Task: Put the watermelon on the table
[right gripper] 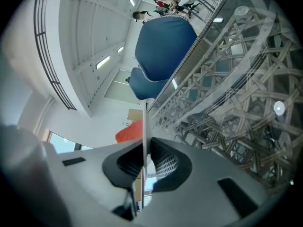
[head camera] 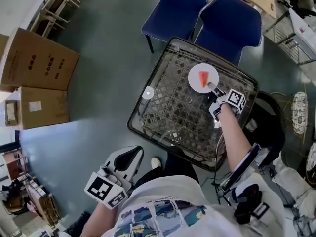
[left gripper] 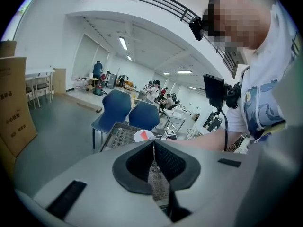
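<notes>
On the plate: watermelon (head camera: 203,78), one orange-red wedge, upper right of the head view; it also shows left of the plate's edge in the right gripper view (right gripper: 130,131) and far off at centre in the left gripper view (left gripper: 144,135).
Plate (head camera: 194,71): white, round, over the far right part of the table; the right gripper view shows it edge-on as a thin line (right gripper: 144,122). Whether it touches the top cannot be told.
Right gripper (head camera: 211,87): at the plate's lower right rim, arm reaching in from the lower right; jaws pinch the plate's rim (right gripper: 144,157).
Table (head camera: 163,117): glass top over a lattice base, centre of the head view.
Left gripper (head camera: 137,151): lower left of the head view, off the table, over grey floor; jaws pressed together with nothing between them (left gripper: 154,143).
Chairs (head camera: 229,26): two, blue, beyond the table at top centre.
Boxes (head camera: 39,60): cardboard, left edge of the head view.
</notes>
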{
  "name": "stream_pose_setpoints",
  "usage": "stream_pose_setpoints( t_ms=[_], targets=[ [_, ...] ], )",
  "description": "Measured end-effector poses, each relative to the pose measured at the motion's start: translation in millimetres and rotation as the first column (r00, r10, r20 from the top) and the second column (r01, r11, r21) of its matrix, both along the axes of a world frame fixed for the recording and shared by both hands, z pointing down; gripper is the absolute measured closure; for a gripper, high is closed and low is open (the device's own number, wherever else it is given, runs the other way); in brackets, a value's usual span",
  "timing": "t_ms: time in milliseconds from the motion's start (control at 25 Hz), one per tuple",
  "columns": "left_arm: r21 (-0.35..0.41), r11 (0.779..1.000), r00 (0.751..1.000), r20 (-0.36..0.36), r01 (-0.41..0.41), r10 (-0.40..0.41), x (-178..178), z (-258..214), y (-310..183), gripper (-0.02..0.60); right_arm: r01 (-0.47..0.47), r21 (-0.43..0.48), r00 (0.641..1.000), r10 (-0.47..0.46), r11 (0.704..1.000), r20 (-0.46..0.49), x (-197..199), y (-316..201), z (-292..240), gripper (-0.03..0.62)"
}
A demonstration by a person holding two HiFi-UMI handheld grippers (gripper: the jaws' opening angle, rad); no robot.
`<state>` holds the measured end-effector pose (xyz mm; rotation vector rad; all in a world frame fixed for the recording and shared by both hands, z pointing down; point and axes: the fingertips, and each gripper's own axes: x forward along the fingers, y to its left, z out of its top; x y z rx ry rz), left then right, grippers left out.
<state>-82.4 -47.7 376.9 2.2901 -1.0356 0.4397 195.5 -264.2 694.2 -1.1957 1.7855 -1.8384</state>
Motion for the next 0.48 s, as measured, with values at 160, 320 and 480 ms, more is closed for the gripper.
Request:
stream_pose_setpoints(
  t_ms=[160, 320, 480],
  targets=[
    [-0.028, 0.999, 1.000, 0.004, 0.027, -0.027, -3, 7, -9, 0.565, -0.014, -0.048, 0.999, 0.013, 0.999, -0.031, 7, -18, 25, 0.571],
    [-0.047, 0.998, 0.999, 0.006, 0.040, -0.040, -5, 13, -15, 0.565, -0.017, -0.090, 0.998, 0.011, 0.996, -0.066, 12, -25, 45, 0.571],
    [-0.055, 0.997, 0.999, -0.012, 0.048, -0.048, -6, 11, -19, 0.565, -0.007, -0.110, 0.994, -0.005, 0.994, -0.108, 13, -26, 51, 0.572]
  ],
)
